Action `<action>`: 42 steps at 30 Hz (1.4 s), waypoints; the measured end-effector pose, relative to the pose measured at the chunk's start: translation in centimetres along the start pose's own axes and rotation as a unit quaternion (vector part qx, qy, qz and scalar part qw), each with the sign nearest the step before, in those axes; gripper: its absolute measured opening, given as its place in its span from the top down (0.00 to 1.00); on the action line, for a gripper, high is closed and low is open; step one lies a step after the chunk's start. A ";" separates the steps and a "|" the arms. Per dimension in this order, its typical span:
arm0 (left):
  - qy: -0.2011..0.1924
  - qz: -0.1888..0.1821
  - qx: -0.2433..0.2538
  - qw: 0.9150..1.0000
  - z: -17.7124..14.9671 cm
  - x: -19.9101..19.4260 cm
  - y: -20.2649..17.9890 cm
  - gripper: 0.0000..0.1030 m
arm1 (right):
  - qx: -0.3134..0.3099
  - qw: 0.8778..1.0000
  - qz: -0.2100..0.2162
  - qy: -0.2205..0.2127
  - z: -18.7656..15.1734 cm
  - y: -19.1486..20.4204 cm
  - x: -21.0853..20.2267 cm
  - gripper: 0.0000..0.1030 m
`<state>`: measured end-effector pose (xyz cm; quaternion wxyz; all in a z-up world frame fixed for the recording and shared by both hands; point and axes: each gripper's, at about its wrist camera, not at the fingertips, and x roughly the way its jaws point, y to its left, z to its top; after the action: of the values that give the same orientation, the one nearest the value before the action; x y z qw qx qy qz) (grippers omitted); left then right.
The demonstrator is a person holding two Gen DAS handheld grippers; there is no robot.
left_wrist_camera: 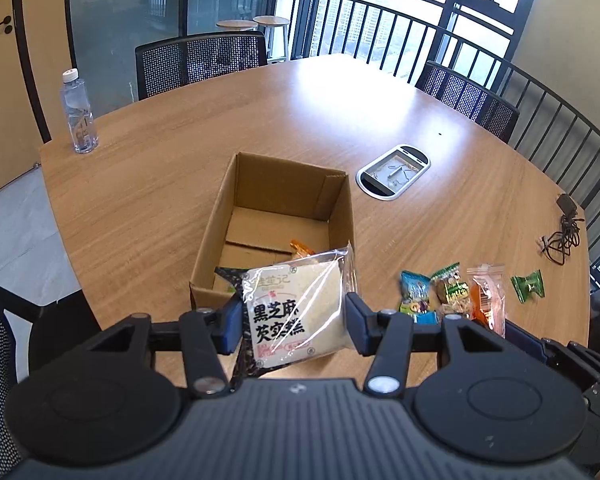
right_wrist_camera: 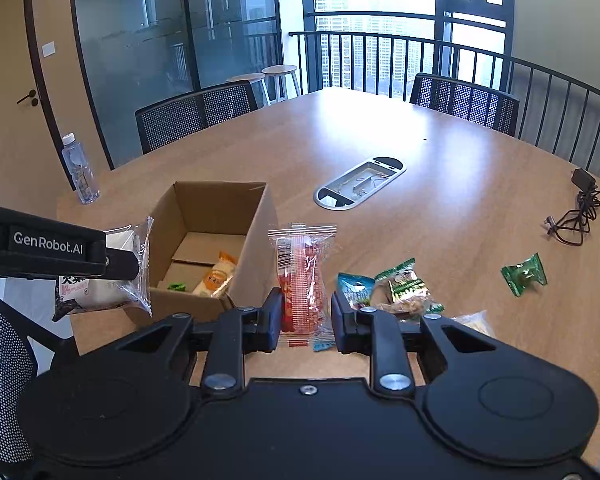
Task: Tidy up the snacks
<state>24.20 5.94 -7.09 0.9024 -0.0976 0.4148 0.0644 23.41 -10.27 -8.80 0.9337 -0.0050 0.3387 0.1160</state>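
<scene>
My left gripper point(left_wrist_camera: 294, 320) is shut on a white cake packet point(left_wrist_camera: 300, 304) with black lettering, held above the near edge of the open cardboard box point(left_wrist_camera: 336, 200). From the right wrist view the same packet point(right_wrist_camera: 116, 280) hangs left of the box point(right_wrist_camera: 260, 224), which holds an orange-and-white snack point(right_wrist_camera: 216, 276) and a small green one point(right_wrist_camera: 176, 287). My right gripper point(right_wrist_camera: 306, 314) is shut on a red-striped clear packet point(right_wrist_camera: 304, 276), upright above the table. A blue packet point(right_wrist_camera: 354, 286), a green-edged packet point(right_wrist_camera: 406, 286) and a green candy point(right_wrist_camera: 524, 275) lie on the table to the right.
The round wooden table point(right_wrist_camera: 440, 208) carries a water bottle point(right_wrist_camera: 80, 172) at the far left, a metal cable hatch point(right_wrist_camera: 358, 184) in the middle and a black charger with cord point(right_wrist_camera: 580, 212) at the right. Mesh chairs point(right_wrist_camera: 196, 116) stand around it, with a railing behind.
</scene>
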 end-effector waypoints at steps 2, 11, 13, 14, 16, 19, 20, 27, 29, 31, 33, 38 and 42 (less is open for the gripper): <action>-0.001 -0.001 0.002 1.000 0.8 0.5 0.7 0.50 | 0.000 1.000 -0.001 0.000 0.6 0.8 0.7 0.76; 0.005 -0.010 0.010 1.000 3.9 3.8 3.6 0.50 | 0.000 1.000 0.000 0.003 2.7 3.7 4.0 0.76; 0.008 -0.011 0.011 1.000 4.4 4.6 4.1 0.50 | -0.002 1.000 0.002 0.005 3.0 4.4 4.7 0.76; 0.010 -0.012 0.011 1.000 4.7 5.0 4.3 0.50 | -0.003 1.000 0.002 0.006 3.1 4.7 5.1 0.76; 0.014 -0.015 0.013 1.000 5.3 5.8 4.8 0.50 | -0.003 1.000 0.002 0.010 3.3 5.2 5.8 0.76; 0.020 -0.021 0.014 0.999 6.1 7.1 5.4 0.50 | -0.004 1.000 0.003 0.016 3.7 5.6 6.7 0.76; 0.021 -0.023 0.014 0.999 6.3 7.4 5.5 0.50 | -0.004 1.000 0.002 0.017 3.8 5.8 7.0 0.76; 0.037 -0.035 0.012 0.999 7.5 10.3 5.9 0.50 | -0.011 0.999 -0.004 0.032 4.2 6.3 8.5 0.76; 0.043 -0.039 0.009 0.998 7.6 11.0 6.0 0.50 | -0.014 0.999 -0.007 0.036 4.2 6.4 8.8 0.76; 0.048 -0.043 0.007 0.998 7.8 11.6 6.0 0.49 | -0.016 0.999 -0.009 0.041 4.3 6.5 9.1 0.76; 0.051 -0.042 0.005 0.998 7.8 12.1 6.1 0.49 | -0.019 0.999 -0.010 0.047 4.3 6.6 9.5 0.76; 0.050 -0.043 -0.008 0.998 7.9 12.5 6.7 0.47 | -0.030 0.998 -0.008 0.058 4.4 7.3 10.3 0.76; 0.033 -0.048 -0.018 0.998 8.3 11.6 7.4 0.41 | -0.037 0.997 -0.001 0.062 4.6 7.8 11.0 0.76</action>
<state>36.37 15.48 -11.51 0.8881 -0.1356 0.4384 0.0250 32.79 0.12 -11.69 0.9102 -0.0474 0.3912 0.1272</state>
